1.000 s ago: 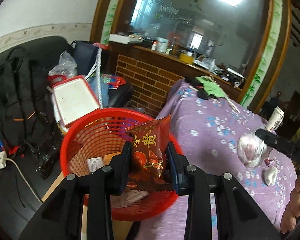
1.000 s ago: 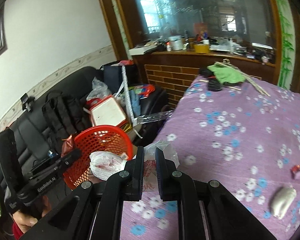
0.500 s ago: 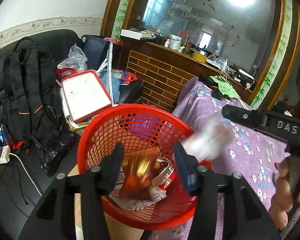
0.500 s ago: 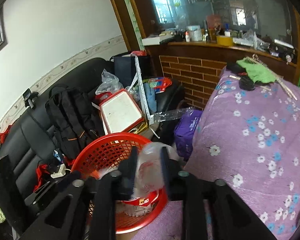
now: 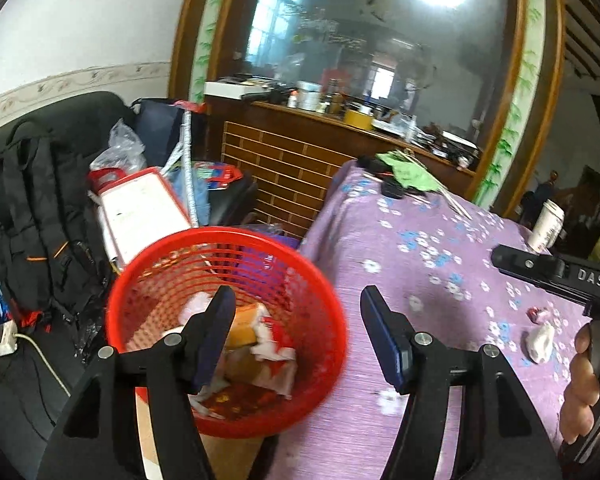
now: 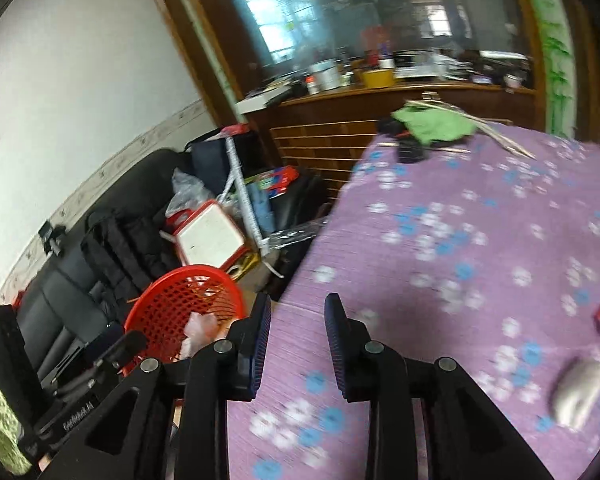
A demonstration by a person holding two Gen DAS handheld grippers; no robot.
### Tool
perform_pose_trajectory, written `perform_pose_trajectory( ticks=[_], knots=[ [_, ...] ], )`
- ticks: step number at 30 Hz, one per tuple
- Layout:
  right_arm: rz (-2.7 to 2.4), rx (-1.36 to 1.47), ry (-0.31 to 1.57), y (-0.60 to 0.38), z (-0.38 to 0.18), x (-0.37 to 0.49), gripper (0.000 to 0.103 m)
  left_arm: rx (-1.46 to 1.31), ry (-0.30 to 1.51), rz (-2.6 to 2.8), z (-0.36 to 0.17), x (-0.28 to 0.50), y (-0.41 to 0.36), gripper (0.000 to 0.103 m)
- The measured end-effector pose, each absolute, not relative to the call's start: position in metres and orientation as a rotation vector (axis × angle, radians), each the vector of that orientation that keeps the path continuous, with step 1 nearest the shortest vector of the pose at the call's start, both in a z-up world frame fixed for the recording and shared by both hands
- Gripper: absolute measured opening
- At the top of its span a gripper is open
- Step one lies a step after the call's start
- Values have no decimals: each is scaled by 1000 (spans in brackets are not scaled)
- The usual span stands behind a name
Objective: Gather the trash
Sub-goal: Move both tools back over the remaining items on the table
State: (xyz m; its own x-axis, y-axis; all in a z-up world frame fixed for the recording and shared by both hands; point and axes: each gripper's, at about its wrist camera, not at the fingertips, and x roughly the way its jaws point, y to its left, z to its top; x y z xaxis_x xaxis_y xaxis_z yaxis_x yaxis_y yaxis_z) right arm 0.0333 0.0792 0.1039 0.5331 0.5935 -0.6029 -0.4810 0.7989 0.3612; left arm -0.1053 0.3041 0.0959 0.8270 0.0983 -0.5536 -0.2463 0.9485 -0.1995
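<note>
My left gripper [image 5: 296,312] has just been opening, and now its jaws stand wide with nothing between them. It hangs over the near rim of the red basket [image 5: 324,280]. My right gripper [image 6: 296,322] has just been opening too. Its jaws stand a little apart and hold nothing. It sits over the purple cloth [image 6: 480,216], just beside the basket.

The trash I dropped lies inside the basket: a crumpled bag [image 5: 198,308] and wrappers [image 5: 268,336]. I can see 2 more bits on the cloth, well apart from the basket: a white wad [image 5: 540,342] and a small red candy wrapper [image 5: 537,313] just beyond it.

What could go wrong? The basket sits right at the edge of the cloth, and I think a bump from my left gripper could tip it and spill the trash. My 2 grippers are close together, so they could knock each other when I turn to the wad. The candy wrapper is tiny, so my jaws may pinch the cloth and pull it.
</note>
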Motion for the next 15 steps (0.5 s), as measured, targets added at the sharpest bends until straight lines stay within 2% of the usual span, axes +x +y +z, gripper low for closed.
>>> perform_pose_trajectory(
  ticks=[15],
  knots=[
    [344, 381, 701, -134, 110, 30, 30, -83, 626, -6, 108, -81, 167, 68]
  ],
)
